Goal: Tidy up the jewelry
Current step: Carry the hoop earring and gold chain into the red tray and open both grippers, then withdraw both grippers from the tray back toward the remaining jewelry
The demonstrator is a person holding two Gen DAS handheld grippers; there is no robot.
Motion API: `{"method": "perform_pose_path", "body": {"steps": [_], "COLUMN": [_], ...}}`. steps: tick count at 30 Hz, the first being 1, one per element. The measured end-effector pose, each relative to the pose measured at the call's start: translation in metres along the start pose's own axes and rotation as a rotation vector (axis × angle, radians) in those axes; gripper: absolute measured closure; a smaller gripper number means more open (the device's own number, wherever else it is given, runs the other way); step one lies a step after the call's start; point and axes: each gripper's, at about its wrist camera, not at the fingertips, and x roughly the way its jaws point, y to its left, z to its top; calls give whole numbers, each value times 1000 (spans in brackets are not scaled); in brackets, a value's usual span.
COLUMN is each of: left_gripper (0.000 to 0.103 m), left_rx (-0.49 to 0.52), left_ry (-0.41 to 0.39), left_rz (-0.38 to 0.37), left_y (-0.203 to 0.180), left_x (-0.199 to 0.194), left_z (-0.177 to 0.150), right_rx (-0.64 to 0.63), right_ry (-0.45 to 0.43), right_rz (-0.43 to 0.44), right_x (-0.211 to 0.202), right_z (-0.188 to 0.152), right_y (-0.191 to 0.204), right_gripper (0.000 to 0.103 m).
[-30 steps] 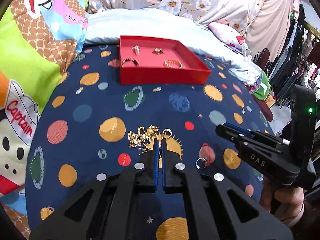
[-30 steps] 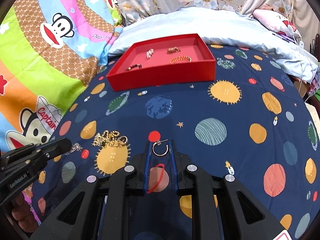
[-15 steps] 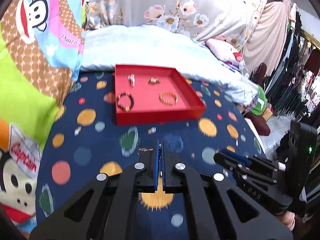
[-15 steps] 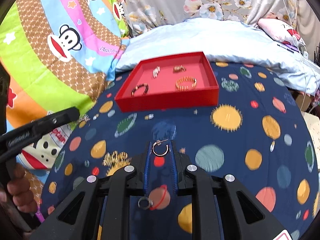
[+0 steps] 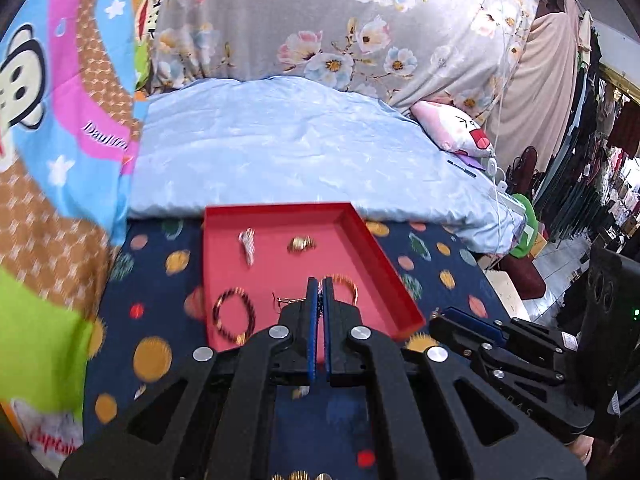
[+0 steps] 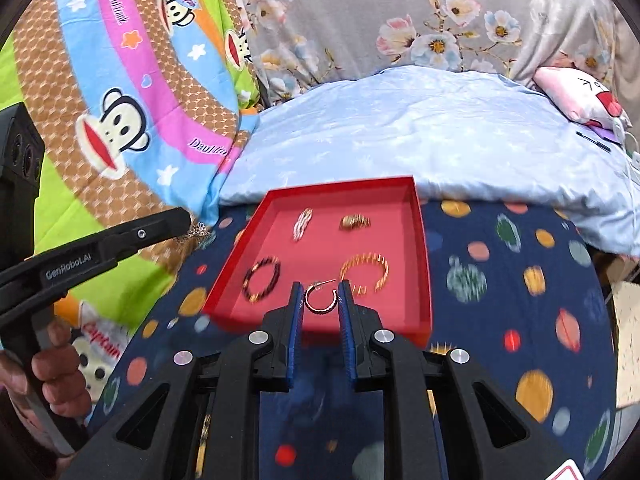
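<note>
A dark blue bedspread printed with coloured planets carries a shallow red rectangular tray that collects the sorted jewelry. Both grippers hover at its near edge, ready to release. The right gripper is pinched narrow on a rose-gold hoop earring. The left gripper is clamped fully on a thin gold chain, likely so it cannot slip.

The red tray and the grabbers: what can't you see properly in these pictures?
- Left wrist view: left gripper hides part of the gold bangle in the red tray; what it pinches is too thin to name.
- Right wrist view: the small tray pieces are blurred.
</note>
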Motion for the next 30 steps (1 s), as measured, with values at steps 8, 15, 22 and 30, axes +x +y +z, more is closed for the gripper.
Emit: {"method": "perform_pose_path", "body": {"steps": [8,15,22,30], "left_gripper": [102,102,101,62], "left_rx": [-35,-53,-95,-113], "left_ry": [56,151,197,157], "left_rz": [-22,3,5,22], "left_y": [18,32,46,50], "left_x": [70,127,156,140], "left_z": [42,44,36,36], "right_rx": [68,47,28,51], "right_ry": [61,133,181,130], "right_rz": [24,-1,-24,-30], "right_x": [73,126,156,135], "right_z": [52,65,63,62], "right_y": [-35,-44,-49,-54], "right_gripper": [87,87,86,75]}}
